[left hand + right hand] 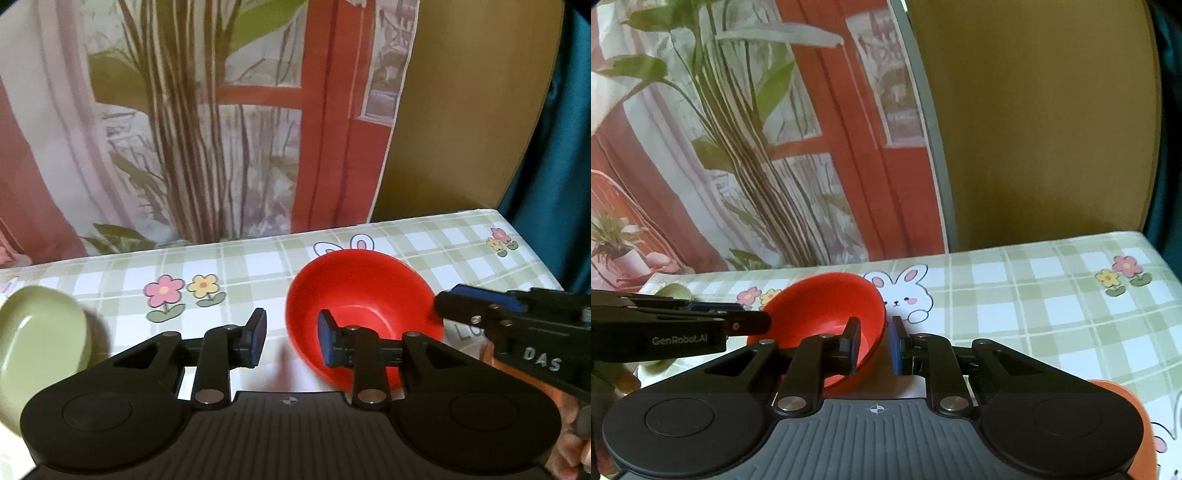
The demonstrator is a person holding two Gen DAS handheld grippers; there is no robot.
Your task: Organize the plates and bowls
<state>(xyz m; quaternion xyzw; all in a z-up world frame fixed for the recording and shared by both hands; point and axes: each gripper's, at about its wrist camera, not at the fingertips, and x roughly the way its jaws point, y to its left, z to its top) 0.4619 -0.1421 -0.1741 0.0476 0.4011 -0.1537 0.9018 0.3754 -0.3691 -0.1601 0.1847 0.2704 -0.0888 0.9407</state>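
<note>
Checked tablecloth [461,243] bears red bowl [364,295] before printed curtain [207,122].

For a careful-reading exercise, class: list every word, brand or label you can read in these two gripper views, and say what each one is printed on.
"DAS" – white letters on the body of the right gripper, seen from the left wrist.
"GenRobot.AI" – pale letters on the side of the left gripper, seen from the right wrist.
"LO" – part of a print on the tablecloth beside the red bowl; the rest is hidden.
No numbers can be read.
</note>
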